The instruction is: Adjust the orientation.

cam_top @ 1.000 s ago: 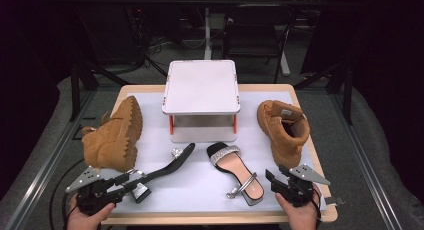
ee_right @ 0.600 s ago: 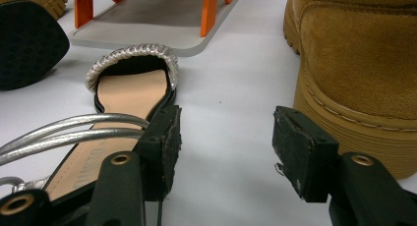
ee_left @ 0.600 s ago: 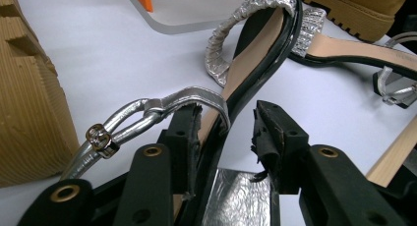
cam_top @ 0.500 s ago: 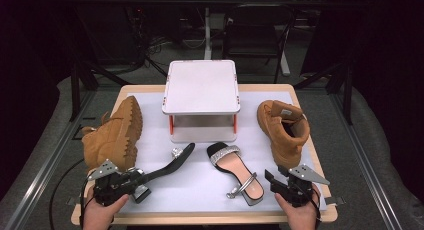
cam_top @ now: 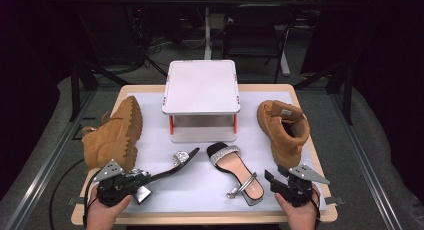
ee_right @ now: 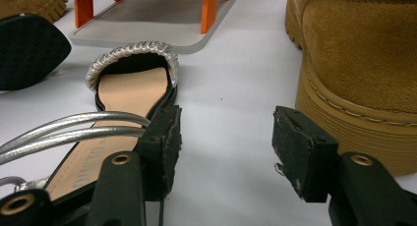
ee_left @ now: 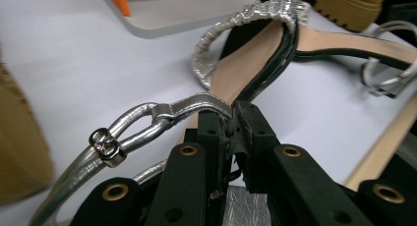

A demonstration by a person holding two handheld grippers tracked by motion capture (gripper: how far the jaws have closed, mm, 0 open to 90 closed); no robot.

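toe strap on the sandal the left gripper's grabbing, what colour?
Silver, ruched and shiny, on the sandal with a tan insole. Clearest in the left gripper view.

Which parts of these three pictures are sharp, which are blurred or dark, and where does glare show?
High view: the white table is evenly lit, the surroundings dark, the picture soft. Left gripper view: the left claw, shut on the sandal's silver strap, is sharp; the tan boot at the edge is blurred; glare on the strap. Right gripper view: the open right claw and flat sandal are sharp.
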